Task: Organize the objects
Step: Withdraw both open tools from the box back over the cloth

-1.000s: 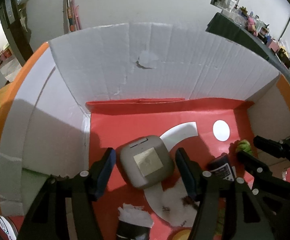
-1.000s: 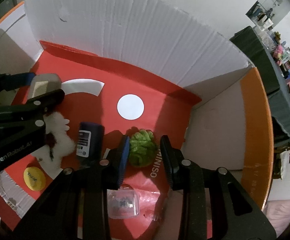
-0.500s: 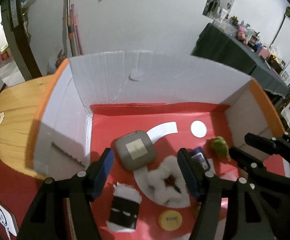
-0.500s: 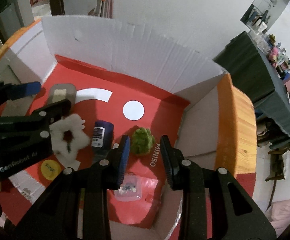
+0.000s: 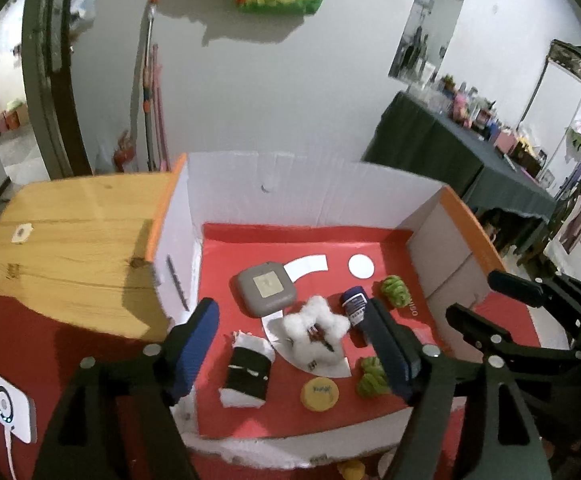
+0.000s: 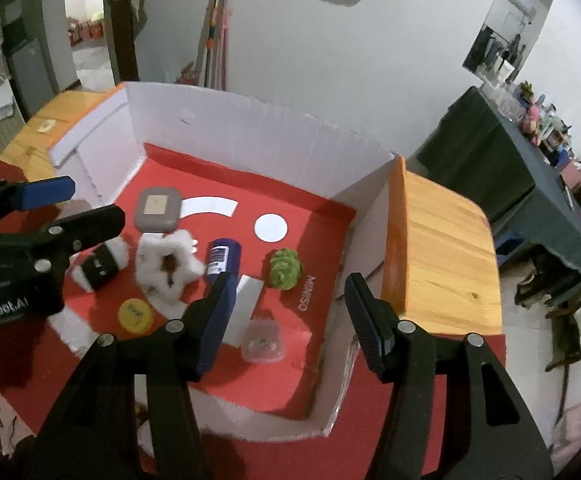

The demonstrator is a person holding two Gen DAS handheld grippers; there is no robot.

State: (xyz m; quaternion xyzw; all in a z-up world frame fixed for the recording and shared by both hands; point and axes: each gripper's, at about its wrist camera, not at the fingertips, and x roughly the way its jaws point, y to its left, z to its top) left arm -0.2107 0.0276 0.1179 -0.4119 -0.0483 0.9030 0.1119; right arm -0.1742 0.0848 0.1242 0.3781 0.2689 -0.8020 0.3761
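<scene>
The green scrunchie [image 6: 286, 269] lies on the red floor of the cardboard box [image 6: 250, 136], right of the blue bottle [image 6: 222, 260] and white scrunchie [image 6: 168, 266]. Above it, the right gripper [image 6: 286, 316] is spreading, empty; the left gripper [image 5: 290, 344] is widening too, holding nothing.

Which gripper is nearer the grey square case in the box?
Left. The left gripper hangs above the box just in front of the grey square case; the right gripper is over the box's far side, beyond the fluffy white thing.
</scene>
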